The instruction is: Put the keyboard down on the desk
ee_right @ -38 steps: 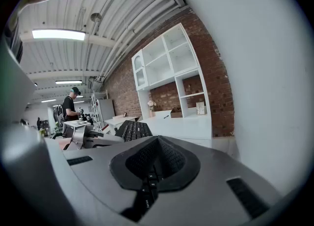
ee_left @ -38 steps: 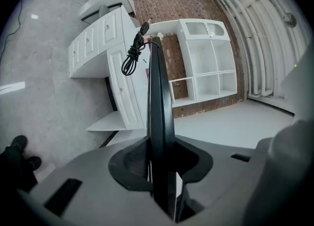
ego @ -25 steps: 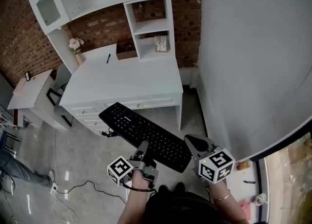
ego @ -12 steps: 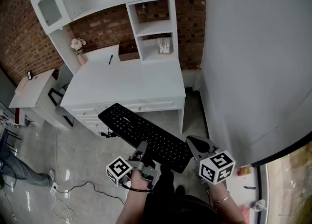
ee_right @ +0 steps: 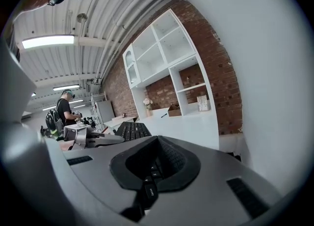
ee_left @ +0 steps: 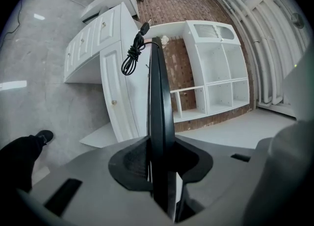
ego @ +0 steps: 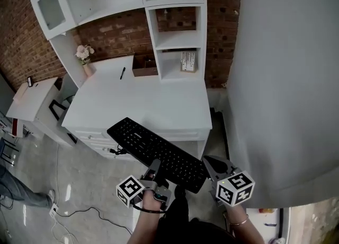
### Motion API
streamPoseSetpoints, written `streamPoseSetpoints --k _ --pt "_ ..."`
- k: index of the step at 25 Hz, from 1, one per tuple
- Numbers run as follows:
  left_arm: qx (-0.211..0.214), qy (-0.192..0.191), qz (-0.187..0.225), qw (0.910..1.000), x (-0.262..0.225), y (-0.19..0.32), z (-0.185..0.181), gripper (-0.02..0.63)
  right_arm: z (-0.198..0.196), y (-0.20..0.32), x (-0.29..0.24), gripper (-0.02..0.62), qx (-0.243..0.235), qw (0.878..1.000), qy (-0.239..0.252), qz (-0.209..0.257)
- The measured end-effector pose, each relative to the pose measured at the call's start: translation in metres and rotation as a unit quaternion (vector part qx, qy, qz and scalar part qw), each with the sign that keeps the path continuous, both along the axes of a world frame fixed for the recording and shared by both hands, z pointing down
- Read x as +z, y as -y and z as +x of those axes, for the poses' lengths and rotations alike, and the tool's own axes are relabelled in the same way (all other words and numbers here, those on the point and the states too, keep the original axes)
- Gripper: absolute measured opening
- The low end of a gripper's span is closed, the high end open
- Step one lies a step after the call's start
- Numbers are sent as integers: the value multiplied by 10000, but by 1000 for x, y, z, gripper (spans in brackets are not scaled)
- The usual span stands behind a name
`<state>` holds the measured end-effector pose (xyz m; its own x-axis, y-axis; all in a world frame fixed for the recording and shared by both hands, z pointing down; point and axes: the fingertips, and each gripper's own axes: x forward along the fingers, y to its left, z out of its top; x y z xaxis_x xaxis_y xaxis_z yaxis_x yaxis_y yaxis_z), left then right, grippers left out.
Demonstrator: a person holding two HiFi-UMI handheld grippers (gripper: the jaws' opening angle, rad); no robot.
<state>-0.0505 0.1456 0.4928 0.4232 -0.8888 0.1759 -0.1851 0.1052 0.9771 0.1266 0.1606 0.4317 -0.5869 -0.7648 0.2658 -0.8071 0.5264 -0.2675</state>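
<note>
I hold the keyboard (ego: 159, 151) in both claws, keys facing up, roughly level. Its long axis runs on a diagonal in the head view: the near end sits by me at the lower right, and the far end points up and left toward the desk (ego: 143, 102). My left claw (ego: 154, 166) grips the long near edge, and in the left gripper view the board stands edge-on as a thin dark band with the jaws narrowed onto both of its faces. My right claw (ego: 210, 164) takes the short end at the near right corner, and in the right gripper view its pads are closed over the last keys there.

The far left end overlaps the desk's front edge above the drawers, while the rest hangs out over the floor (ego: 79, 184). It looks to be clear of the desktop rather than resting on it, though from this steep angle I cannot be sure. The coiled cable (ee_left: 131, 55) dangles from the far end. A pen (ego: 122, 72) lies well back on the desk, near the brick wall (ego: 114, 33).
</note>
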Motion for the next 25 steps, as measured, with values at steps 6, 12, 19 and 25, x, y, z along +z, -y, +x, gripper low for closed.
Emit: streamPoseSetpoints --k 6,12,19,25 --pt "-41 -61 -51 10000 5 76 -17 109 -22 77 6 5 -42 9999 9 -101" --pt "-57 -106 -57 9999 4 136 -30 109 -36 133 8 5 -46 9998 -34 -178" --pt "-91 -111 -46 9999 3 185 -48 109 -53 182 10 5 -11 9997 -48 -250" --pt "-170 -141 -56 9997 5 208 -60 109 -65 203 11 5 -45 9994 -260 -210"
